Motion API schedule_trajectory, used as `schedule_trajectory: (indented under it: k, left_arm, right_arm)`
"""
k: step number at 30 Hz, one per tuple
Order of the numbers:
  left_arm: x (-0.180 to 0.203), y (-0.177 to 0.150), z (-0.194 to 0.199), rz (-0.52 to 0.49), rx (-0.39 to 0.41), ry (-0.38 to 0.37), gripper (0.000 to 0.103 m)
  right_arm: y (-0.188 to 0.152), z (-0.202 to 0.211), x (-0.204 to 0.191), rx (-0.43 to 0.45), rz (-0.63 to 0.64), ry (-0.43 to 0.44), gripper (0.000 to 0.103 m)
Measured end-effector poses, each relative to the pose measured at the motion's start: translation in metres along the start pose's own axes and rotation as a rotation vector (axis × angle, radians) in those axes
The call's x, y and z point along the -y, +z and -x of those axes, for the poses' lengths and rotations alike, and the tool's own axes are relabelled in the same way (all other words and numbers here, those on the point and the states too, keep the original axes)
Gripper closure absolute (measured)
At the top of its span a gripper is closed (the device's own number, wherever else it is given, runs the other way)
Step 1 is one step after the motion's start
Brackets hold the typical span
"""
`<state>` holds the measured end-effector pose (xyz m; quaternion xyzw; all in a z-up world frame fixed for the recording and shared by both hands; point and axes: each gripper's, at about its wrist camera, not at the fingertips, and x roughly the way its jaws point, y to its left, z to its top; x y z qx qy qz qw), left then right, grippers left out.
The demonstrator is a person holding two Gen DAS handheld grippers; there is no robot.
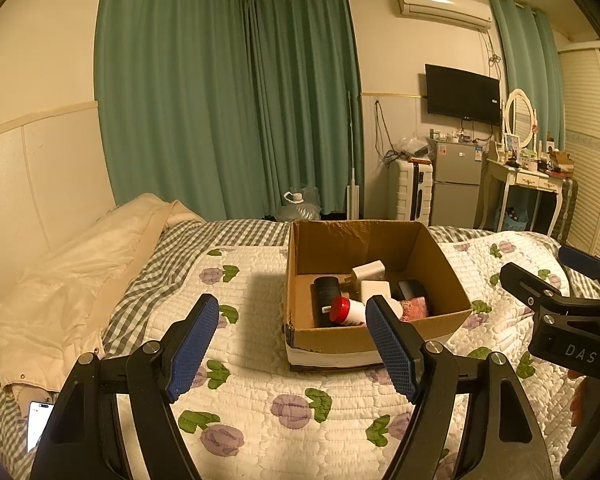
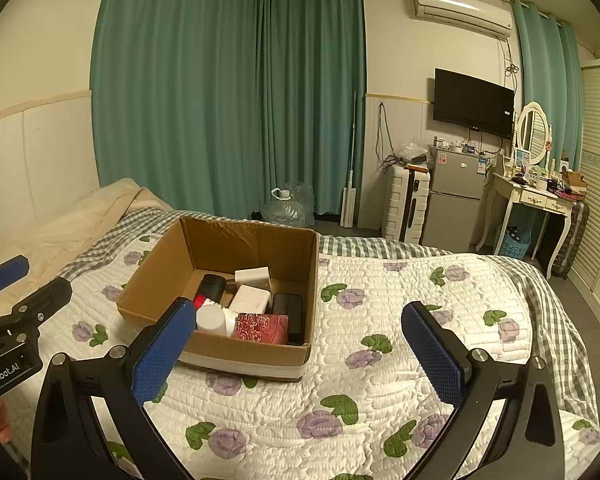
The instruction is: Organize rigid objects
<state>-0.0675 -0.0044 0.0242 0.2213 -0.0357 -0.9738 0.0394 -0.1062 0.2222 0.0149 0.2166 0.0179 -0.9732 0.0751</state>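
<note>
An open cardboard box (image 1: 444,264) (image 2: 156,264) stands on the floral quilt. It holds a white bottle with a red cap (image 1: 346,311) (image 2: 212,317), a black cylinder (image 1: 327,292) (image 2: 213,285), two white chargers (image 1: 369,271) (image 2: 250,299), a black case (image 1: 412,289) (image 2: 288,308) and a red patterned box (image 1: 415,308) (image 2: 261,327). My left gripper (image 1: 292,346) is open and empty, just in front of the box. My right gripper (image 2: 300,354) is open and empty, near the box's front right corner.
A cream duvet (image 1: 80,280) lies at the left of the bed and a phone (image 1: 38,424) lies at the near left. Beyond the bed stand a water jug (image 2: 286,208), a suitcase (image 2: 406,204), a fridge (image 2: 456,196) and a dressing table (image 2: 536,196).
</note>
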Motion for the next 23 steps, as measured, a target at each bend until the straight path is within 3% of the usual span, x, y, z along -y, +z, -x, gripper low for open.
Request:
schedule_trajectory:
  k: [23]
  left_arm:
    - [-0.0004,-0.0025,-0.0038,0.001,-0.007,-0.004,0.024]
  right_arm:
    - [-0.0016,-0.0029,-0.0030,-0.011,0.007,0.001,0.000]
